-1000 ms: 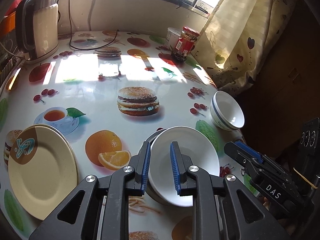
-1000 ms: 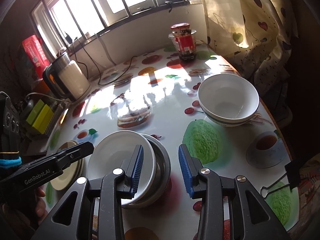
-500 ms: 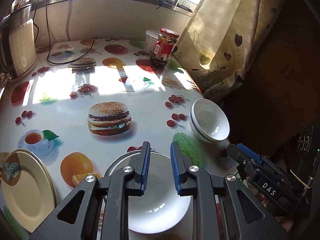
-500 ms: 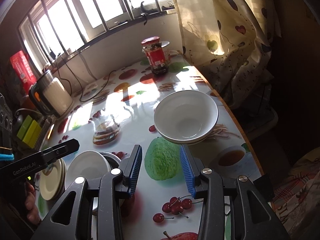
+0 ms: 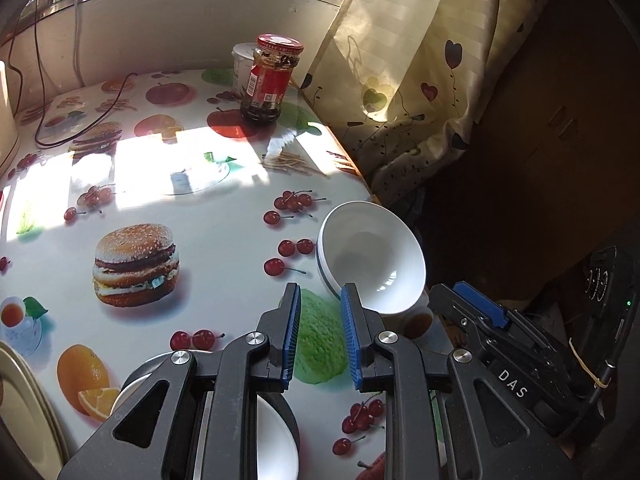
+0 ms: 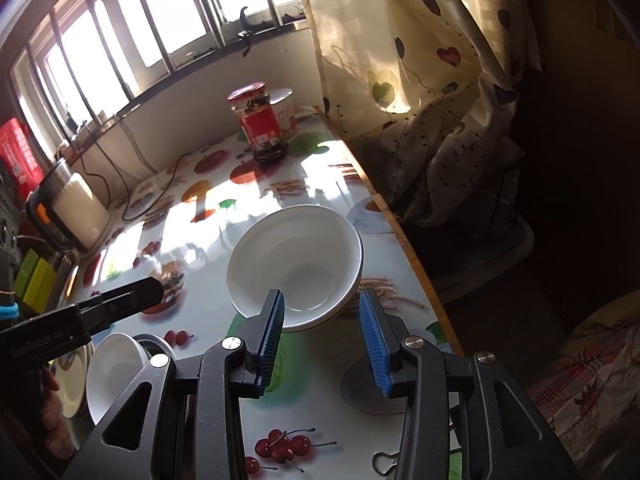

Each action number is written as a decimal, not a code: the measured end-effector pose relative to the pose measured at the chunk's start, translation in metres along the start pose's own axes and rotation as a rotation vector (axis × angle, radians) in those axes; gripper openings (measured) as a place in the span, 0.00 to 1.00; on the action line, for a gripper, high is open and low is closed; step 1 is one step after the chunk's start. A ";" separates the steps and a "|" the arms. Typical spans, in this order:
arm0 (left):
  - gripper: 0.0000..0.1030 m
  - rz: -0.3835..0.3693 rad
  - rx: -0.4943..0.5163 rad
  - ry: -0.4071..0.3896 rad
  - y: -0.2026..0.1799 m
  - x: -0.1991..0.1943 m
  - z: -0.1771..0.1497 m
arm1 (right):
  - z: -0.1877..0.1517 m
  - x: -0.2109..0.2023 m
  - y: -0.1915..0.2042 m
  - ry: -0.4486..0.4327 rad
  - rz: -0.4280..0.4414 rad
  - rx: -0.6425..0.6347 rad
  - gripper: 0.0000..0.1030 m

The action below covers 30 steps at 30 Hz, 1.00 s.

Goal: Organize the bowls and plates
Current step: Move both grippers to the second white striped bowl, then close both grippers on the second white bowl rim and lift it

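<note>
Right gripper: lower centre of right wrist view; fingers wide apart, nothing held; tips just short of near rim of white bowl.
White bowl: frame centre, stacked in second bowl, near right table edge.
Left gripper: lower centre of left wrist view; narrow gap, nothing held.
Small white bowl: lower left, on metal dish.
Cream plates: lower left edge.
Red-lidded jar: upper centre.

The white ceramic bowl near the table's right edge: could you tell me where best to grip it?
Grip the white ceramic bowl by its near rim, one finger inside and one outside. It sits upright, too wide to span. The right gripper, open, already faces it.
</note>
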<state>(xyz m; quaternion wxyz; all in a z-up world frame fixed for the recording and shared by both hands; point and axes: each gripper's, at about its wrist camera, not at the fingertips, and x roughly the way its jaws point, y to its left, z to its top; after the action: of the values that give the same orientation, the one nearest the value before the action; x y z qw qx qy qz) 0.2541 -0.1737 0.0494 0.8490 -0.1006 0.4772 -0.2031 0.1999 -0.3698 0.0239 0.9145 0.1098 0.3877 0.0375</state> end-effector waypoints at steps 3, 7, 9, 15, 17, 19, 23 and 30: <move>0.21 -0.001 0.006 0.000 -0.006 0.008 0.005 | 0.006 0.006 -0.006 0.006 -0.007 0.003 0.38; 0.21 0.017 0.014 0.021 -0.011 0.023 0.010 | 0.012 0.014 -0.011 0.012 -0.016 -0.005 0.38; 0.21 0.015 0.011 0.029 -0.012 0.029 0.012 | 0.015 0.018 -0.014 0.018 -0.018 -0.005 0.38; 0.21 0.025 0.014 0.059 -0.016 0.046 0.015 | 0.021 0.032 -0.018 0.036 -0.025 -0.012 0.38; 0.21 0.026 0.008 0.063 -0.015 0.050 0.015 | 0.022 0.036 -0.019 0.041 -0.021 -0.019 0.38; 0.21 0.028 0.005 0.059 -0.015 0.052 0.016 | 0.023 0.039 -0.019 0.046 -0.021 -0.023 0.38; 0.21 0.030 0.003 0.066 -0.016 0.056 0.018 | 0.025 0.043 -0.020 0.047 -0.017 -0.021 0.38; 0.21 0.047 0.002 0.067 -0.017 0.060 0.018 | 0.026 0.050 -0.021 0.061 -0.018 -0.026 0.28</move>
<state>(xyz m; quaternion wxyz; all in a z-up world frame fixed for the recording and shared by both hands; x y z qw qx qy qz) 0.2928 -0.2156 0.0184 0.8373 -0.0818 0.5073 -0.1869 0.2531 -0.3870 0.0014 0.9039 0.0931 0.4159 0.0375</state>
